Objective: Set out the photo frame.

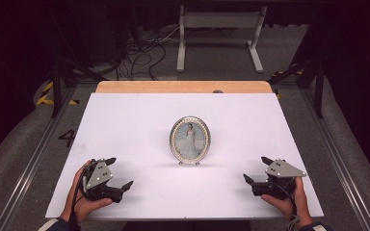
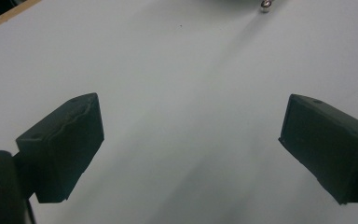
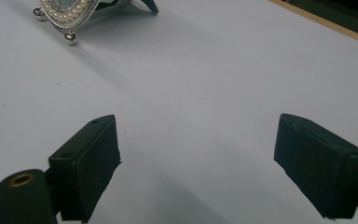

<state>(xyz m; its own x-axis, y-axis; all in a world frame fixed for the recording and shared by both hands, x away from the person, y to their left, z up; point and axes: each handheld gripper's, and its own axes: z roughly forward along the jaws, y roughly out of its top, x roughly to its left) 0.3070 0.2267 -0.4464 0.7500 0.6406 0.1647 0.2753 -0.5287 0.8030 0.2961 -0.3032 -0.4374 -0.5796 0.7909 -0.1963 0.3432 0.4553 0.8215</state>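
at the middle of the white table (image 1: 125, 125) an oval picture frame (image 1: 190, 139) was found standing upright on small ball feet, with a rear prop seen behind it in the right gripper view. the left gripper (image 1: 118, 173) was held near the front edge to the left of the frame, and the right gripper (image 1: 255, 169) near the front edge to the right; both were well apart from the frame and nothing was touched. the jaws of each gripper were observed spread wide with only bare table between them, confirmed in the left gripper view (image 2: 191, 140) and the right gripper view (image 3: 198, 154). one silver foot (image 2: 265, 4) of the frame was noted at the top edge of the left gripper view, and the beaded lower rim (image 3: 67, 16) at the top left of the right gripper view.

the work was judged not yet begun. the frame was judged light and top-heavy on a narrow base, so it could be tipped backward or slid away if it were pushed from one side alone. the rounded beaded rim could be lost from a shallow pinch. the glass face could be marked or cracked if it were squeezed hard.
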